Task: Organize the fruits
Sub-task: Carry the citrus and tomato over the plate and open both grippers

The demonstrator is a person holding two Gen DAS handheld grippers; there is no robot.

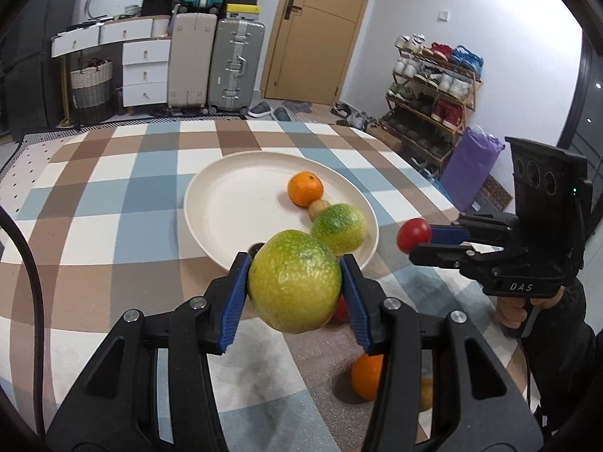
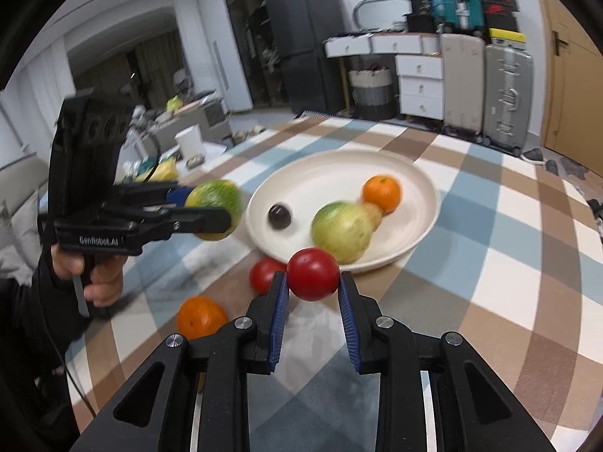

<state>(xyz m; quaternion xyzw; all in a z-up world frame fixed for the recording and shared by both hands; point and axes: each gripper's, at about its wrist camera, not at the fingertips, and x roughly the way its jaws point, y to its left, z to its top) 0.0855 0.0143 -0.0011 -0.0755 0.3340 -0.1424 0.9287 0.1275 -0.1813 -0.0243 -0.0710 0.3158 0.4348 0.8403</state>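
Left gripper: we hold the green citrus above the cloth, near the plate.
Right gripper: clamped on the tomato.
Handling: citrus firm, heavy; tomato soft, smooth, so we squeeze gently at its middle.

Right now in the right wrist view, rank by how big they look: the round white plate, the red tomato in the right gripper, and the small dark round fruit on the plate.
1. Round white plate
2. Red tomato, though its nearness to the camera inflates it
3. Small dark round fruit
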